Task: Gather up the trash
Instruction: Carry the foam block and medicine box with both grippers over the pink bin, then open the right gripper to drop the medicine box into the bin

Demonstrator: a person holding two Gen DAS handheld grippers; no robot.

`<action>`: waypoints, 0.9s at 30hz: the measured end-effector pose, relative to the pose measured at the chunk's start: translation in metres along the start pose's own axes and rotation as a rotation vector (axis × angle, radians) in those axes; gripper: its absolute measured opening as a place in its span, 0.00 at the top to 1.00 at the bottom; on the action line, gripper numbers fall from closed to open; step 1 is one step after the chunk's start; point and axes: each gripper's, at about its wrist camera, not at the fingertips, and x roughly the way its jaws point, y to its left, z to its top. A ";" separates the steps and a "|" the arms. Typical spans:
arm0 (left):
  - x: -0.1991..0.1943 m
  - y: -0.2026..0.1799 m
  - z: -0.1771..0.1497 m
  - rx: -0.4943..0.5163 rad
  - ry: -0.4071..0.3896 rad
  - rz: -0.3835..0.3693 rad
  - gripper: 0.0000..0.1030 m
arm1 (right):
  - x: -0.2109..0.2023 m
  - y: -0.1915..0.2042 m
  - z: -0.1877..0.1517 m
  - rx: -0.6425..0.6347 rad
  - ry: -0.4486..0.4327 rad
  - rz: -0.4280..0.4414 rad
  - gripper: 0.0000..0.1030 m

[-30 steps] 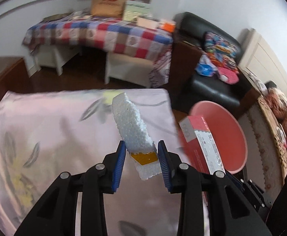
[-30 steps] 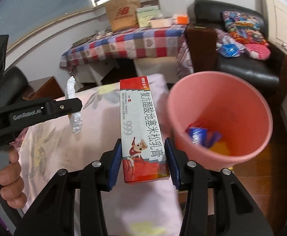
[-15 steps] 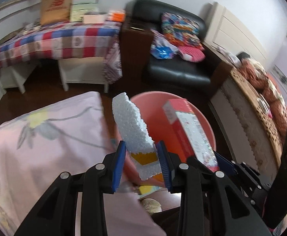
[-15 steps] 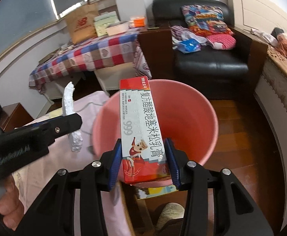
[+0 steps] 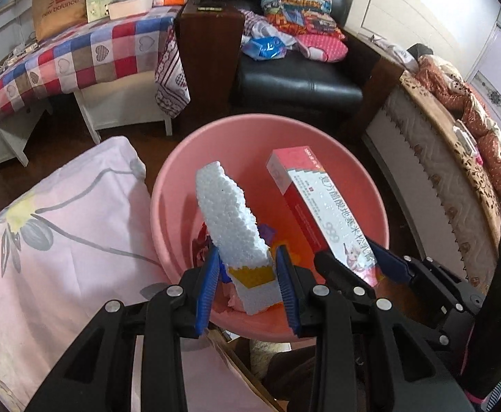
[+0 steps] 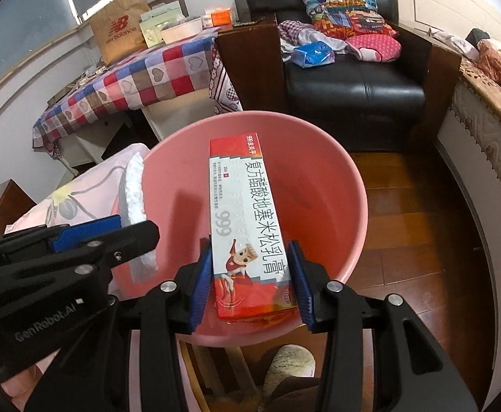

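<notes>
A pink bin [image 5: 319,134] [image 6: 339,171] stands on the floor beside the pink flowered cloth, with colourful wrappers at its bottom. My left gripper [image 5: 248,283] is shut on a white foam chunk [image 5: 231,219] with a yellow patch, held over the bin's near side. Its blue pads press the chunk's lower end. My right gripper [image 6: 252,279] is shut on a red and white medicine box [image 6: 248,213], which stands over the bin's middle. In the left wrist view the box [image 5: 319,213] and the right gripper [image 5: 353,271] show to the right of the foam. The foam [image 6: 135,195] and left gripper [image 6: 116,230] appear at left in the right wrist view.
A table under a pink flowered cloth [image 5: 44,240] lies left of the bin. Behind are a black armchair [image 6: 353,86] with clothes, a checked-cloth table [image 5: 78,55] with a paper bag, and a bed edge [image 5: 439,171] at right. Wood floor [image 6: 415,247] lies right of the bin.
Both grippers swung right from over the flowered cloth to over the pink bin and dipped lower, each still holding its item. The bin now fills the middle of both views.
</notes>
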 end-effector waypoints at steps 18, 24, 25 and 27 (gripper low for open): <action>0.026 0.000 0.003 -0.018 0.051 0.023 0.66 | 0.017 -0.001 0.000 -0.023 0.029 -0.041 0.57; 0.025 -0.001 0.004 -0.012 0.044 0.024 0.66 | 0.016 -0.004 0.001 -0.015 0.031 -0.036 0.57; 0.024 -0.002 0.004 -0.005 0.039 0.027 0.66 | 0.016 -0.003 0.001 -0.015 0.031 -0.035 0.57; 0.020 -0.003 0.005 0.006 0.027 0.033 0.66 | 0.014 -0.004 0.001 -0.015 0.026 -0.035 0.57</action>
